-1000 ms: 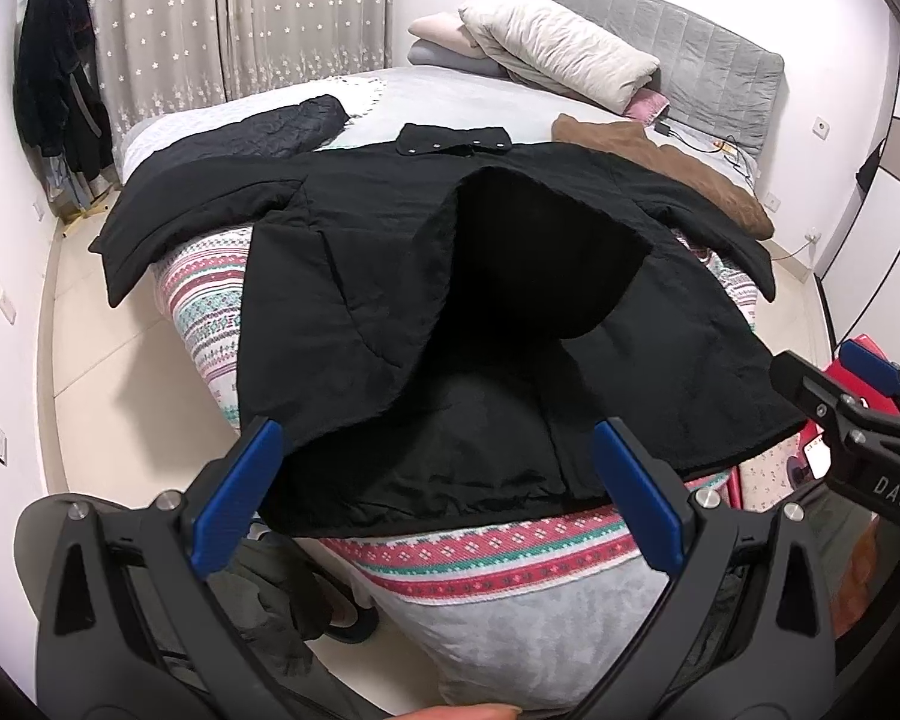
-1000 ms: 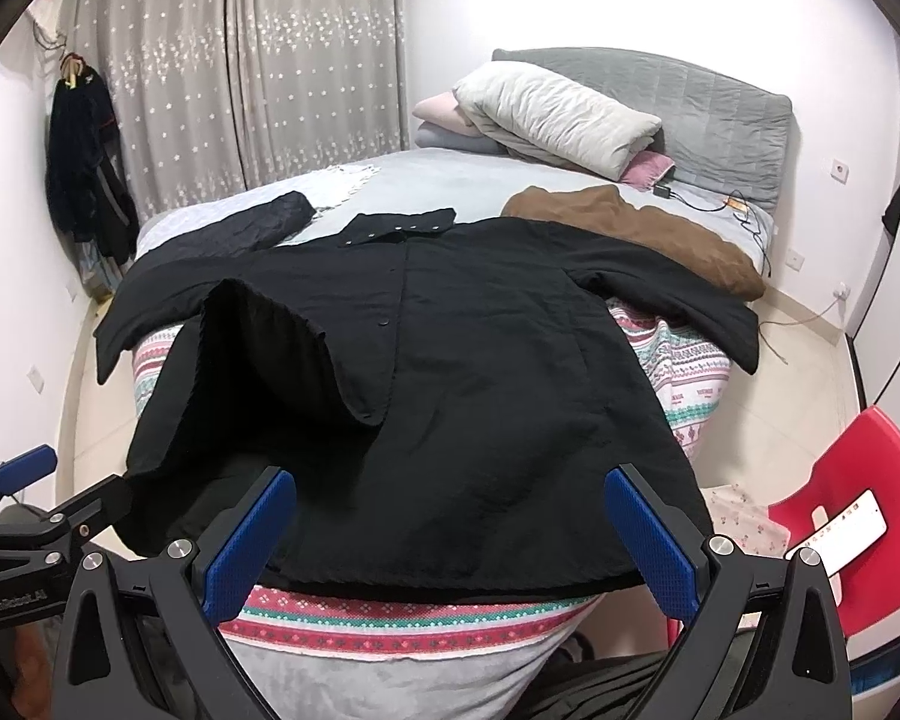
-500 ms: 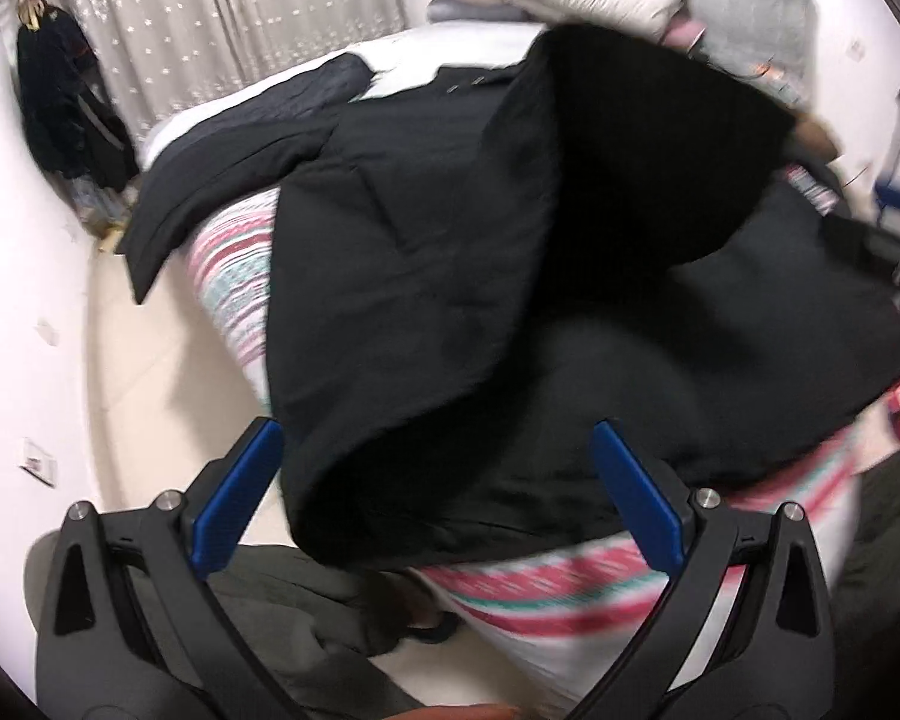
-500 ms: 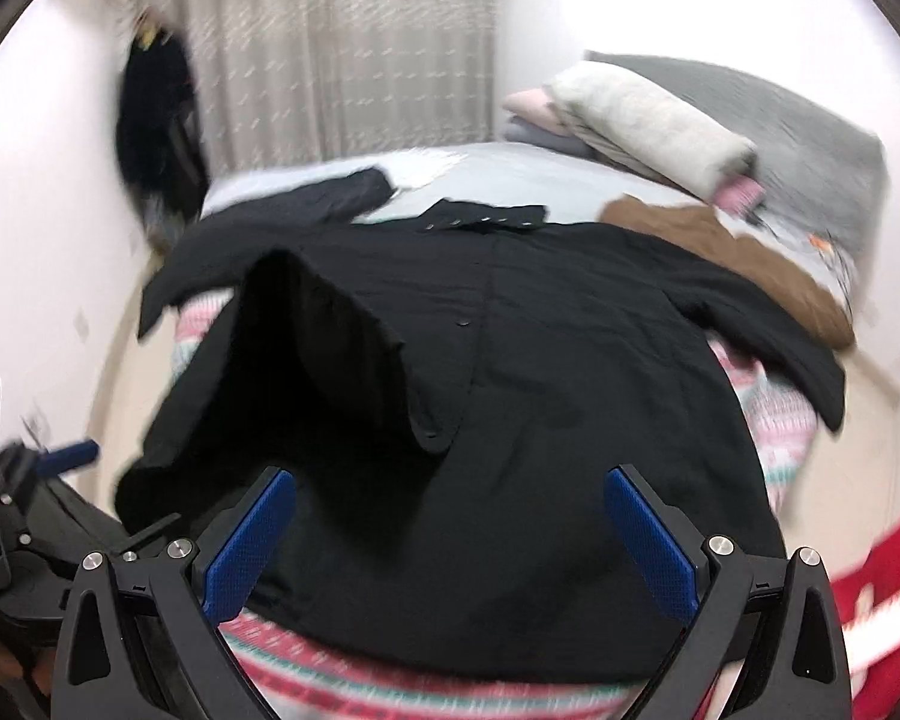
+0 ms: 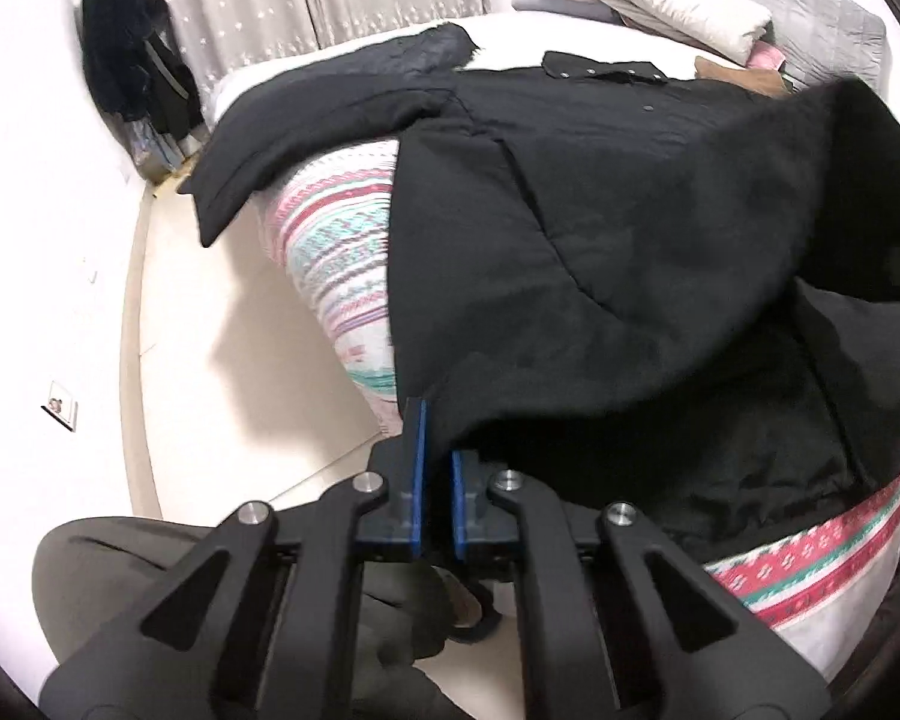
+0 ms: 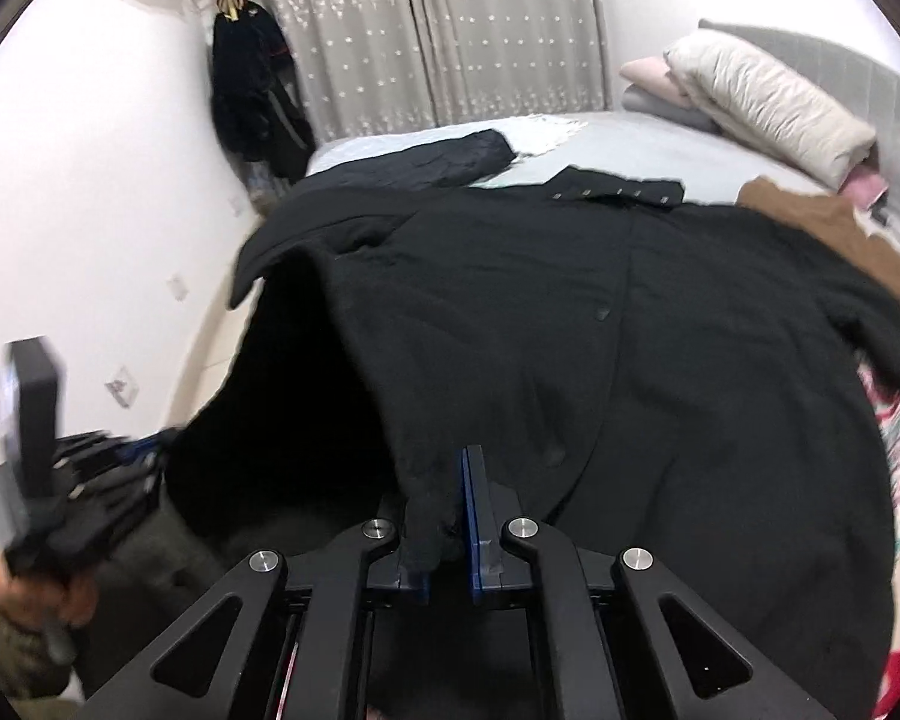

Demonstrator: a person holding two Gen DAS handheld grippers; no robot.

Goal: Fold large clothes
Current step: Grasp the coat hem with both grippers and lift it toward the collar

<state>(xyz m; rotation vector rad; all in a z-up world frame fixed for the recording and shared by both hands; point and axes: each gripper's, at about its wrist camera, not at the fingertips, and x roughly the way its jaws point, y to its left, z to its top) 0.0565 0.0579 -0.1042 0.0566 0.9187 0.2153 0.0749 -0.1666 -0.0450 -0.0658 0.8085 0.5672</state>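
A large black coat (image 5: 600,228) lies spread on the bed, collar toward the headboard, hem at the near edge. It also fills the right wrist view (image 6: 600,360). My left gripper (image 5: 435,450) is shut on the coat's lower left hem corner. My right gripper (image 6: 447,498) is shut on the edge of the coat's raised front panel near the hem. The left gripper shows at the left of the right wrist view (image 6: 120,456), blurred.
The bed has a striped patterned cover (image 5: 342,252) and grey sheet (image 6: 630,150). A brown garment (image 6: 822,222) and pillows (image 6: 768,102) lie near the headboard. A second dark garment (image 6: 426,162) lies at the far left. Dark clothes (image 5: 132,78) hang by the curtain.
Both grippers went from wide open to shut on the coat's near hem. The front panel has lifted and shifted right as the cameras moved in close.
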